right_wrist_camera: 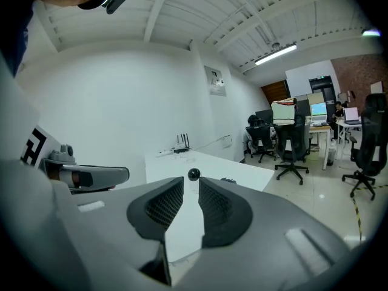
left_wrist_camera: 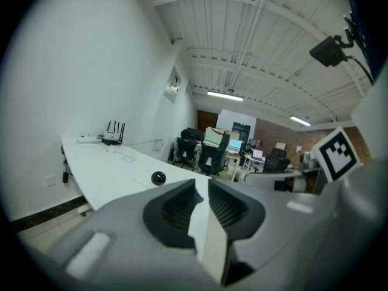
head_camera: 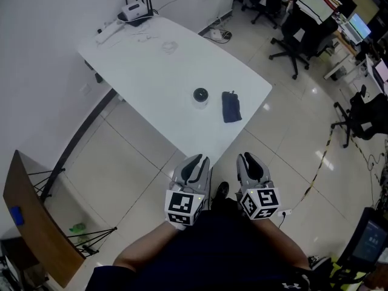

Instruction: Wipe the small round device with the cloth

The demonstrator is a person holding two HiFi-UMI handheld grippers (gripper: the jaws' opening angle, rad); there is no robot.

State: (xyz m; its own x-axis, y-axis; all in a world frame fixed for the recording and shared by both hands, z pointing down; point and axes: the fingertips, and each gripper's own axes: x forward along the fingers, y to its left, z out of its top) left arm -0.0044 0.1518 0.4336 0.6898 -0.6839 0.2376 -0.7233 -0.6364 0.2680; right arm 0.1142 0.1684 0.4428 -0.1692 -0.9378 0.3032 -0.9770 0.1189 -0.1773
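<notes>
The small round black device (head_camera: pixel 200 94) stands on the white table (head_camera: pixel 145 65), near its front corner. A folded dark blue cloth (head_camera: pixel 231 107) lies just right of it. My left gripper (head_camera: pixel 195 160) and right gripper (head_camera: pixel 248 158) are side by side over the floor, close to my body and short of the table. Each has a narrow gap between its pads and nothing in it. In the left gripper view the device (left_wrist_camera: pixel 158 177) shows left of that gripper (left_wrist_camera: pixel 202 190). In the right gripper view the device (right_wrist_camera: pixel 193 174) sits right above the gripper (right_wrist_camera: pixel 191 190), the cloth (right_wrist_camera: pixel 228 180) beside it.
A router (head_camera: pixel 137 10) and a white power strip (head_camera: pixel 109 33) sit at the table's far end. Office chairs (head_camera: pixel 297 32) and desks fill the right side of the room. A wooden board on a stand (head_camera: pixel 36 223) leans at the left. A cable (head_camera: pixel 318 168) runs over the tiled floor.
</notes>
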